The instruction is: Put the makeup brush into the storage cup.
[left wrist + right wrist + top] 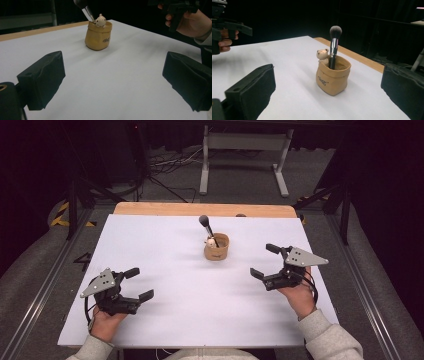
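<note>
A small tan pouch-shaped holder (pixel 216 248) (pixel 97 36) (pixel 333 77) stands near the middle of the white table top (pixel 190 290). A makeup brush (pixel 206 225) (pixel 334 45) leans upright in it, bristles up, beside a little cream bear figure (pixel 100 20) (pixel 322 56). My left gripper (pixel 138 283) (pixel 113 82) rests at the front left, open and holding nothing. My right gripper (pixel 265 261) (pixel 328 92) sits at the right, open too, its jaws facing the holder from a short way off.
A bare wooden strip (pixel 200 209) runs along the table's far edge. Beyond it stand a white metal frame (pixel 245 155) and cables on the floor. Dark rails flank both sides of the table. Wide white surface lies between the grippers.
</note>
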Tool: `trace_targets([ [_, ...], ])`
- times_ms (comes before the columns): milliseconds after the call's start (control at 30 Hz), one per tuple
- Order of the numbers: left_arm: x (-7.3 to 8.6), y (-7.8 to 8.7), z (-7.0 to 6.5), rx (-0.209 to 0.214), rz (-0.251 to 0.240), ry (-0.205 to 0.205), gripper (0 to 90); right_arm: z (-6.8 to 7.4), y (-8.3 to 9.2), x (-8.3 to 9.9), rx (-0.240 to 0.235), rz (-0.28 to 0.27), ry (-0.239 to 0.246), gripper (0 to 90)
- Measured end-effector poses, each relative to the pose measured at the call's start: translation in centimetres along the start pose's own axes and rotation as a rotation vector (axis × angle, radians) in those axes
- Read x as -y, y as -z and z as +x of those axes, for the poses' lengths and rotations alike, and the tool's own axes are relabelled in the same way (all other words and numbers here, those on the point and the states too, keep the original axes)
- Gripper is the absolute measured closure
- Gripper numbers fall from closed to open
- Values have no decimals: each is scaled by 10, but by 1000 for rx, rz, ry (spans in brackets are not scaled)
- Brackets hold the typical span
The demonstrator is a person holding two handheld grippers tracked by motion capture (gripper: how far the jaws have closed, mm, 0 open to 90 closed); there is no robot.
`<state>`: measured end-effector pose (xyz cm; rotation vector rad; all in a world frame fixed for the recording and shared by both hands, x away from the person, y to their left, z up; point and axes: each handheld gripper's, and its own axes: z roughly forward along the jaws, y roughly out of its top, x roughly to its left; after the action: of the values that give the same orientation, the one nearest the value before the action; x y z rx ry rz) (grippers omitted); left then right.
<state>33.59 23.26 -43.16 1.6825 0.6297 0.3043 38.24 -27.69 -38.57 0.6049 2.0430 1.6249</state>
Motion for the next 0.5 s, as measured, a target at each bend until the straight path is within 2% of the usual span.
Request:
trace_targets([
  [333, 6, 3, 0, 0, -5, -3, 49, 5, 9, 17, -22, -23, -19, 0],
  [500, 9, 7, 3, 32, -36, 24, 49, 7, 13, 26, -37, -27, -26, 0],
])
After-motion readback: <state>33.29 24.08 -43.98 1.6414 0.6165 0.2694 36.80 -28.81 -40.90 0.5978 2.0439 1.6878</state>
